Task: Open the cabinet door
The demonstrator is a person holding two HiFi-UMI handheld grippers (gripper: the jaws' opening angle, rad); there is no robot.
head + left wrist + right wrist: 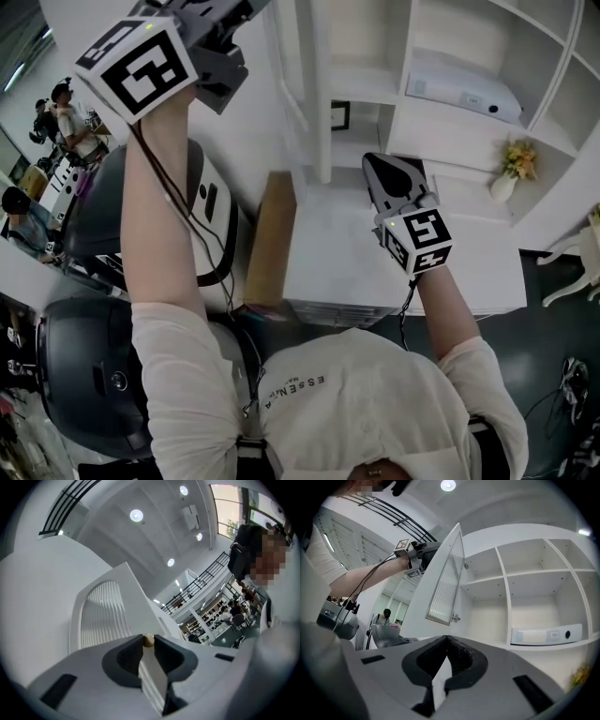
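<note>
The white cabinet door [445,581], with a ribbed glass panel, stands swung out from the open shelving. My left gripper [148,640] is shut on the door's small brass knob [148,641], which sits pinched between the jaw tips. In the head view the left gripper [239,11] is raised high at the top, beside the door's edge [314,112]. The right gripper view also shows the left gripper [423,557] at the door's outer edge. My right gripper [446,638] is shut with nothing in it, held lower in front of the shelves [373,161].
A white box-shaped device [546,633] lies on a lower shelf. A small vase of flowers [511,169] and a dark picture frame [339,114] stand on the cabinet. A brown board [272,234] leans by the counter. Dark chairs [94,375] are at the left.
</note>
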